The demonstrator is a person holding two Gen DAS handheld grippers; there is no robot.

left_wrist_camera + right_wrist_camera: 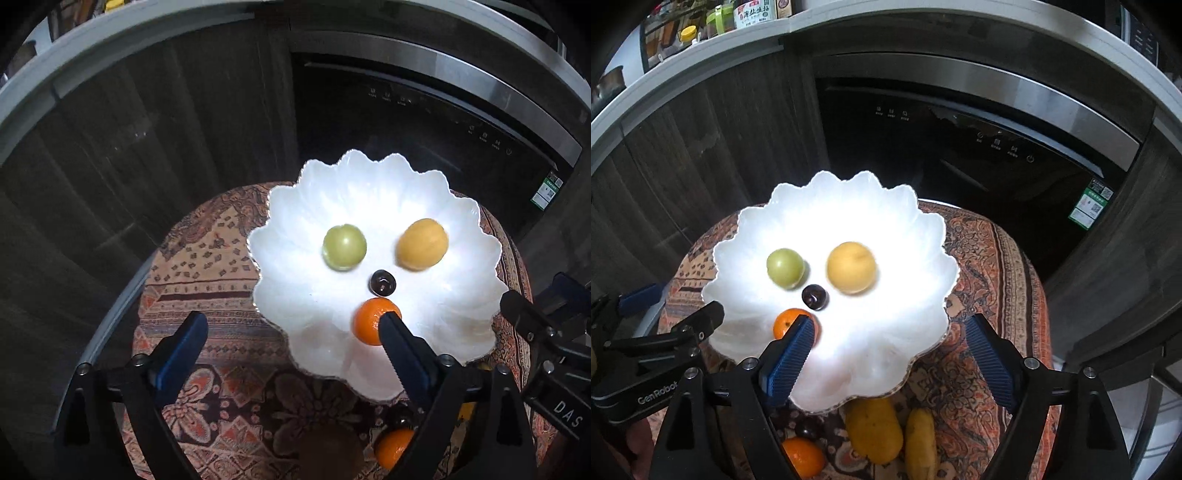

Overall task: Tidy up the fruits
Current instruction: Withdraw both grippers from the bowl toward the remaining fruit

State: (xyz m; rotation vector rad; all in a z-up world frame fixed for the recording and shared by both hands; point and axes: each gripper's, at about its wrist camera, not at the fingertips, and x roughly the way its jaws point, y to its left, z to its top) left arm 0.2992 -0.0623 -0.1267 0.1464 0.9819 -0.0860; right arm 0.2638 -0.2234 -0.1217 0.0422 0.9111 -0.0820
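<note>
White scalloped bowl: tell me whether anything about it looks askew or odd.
The white scalloped bowl hangs over the far edge of the small patterned table, and several fruits, such as the loose orange, still lie on the cloth outside it. Nothing looks spilled or damaged.

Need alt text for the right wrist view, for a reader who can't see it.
A white scalloped bowl on a patterned cloth holds a green fruit, a yellow fruit, a dark cherry and an orange. The right gripper hangs open over its near rim; more fruit lies on the cloth below.
</note>
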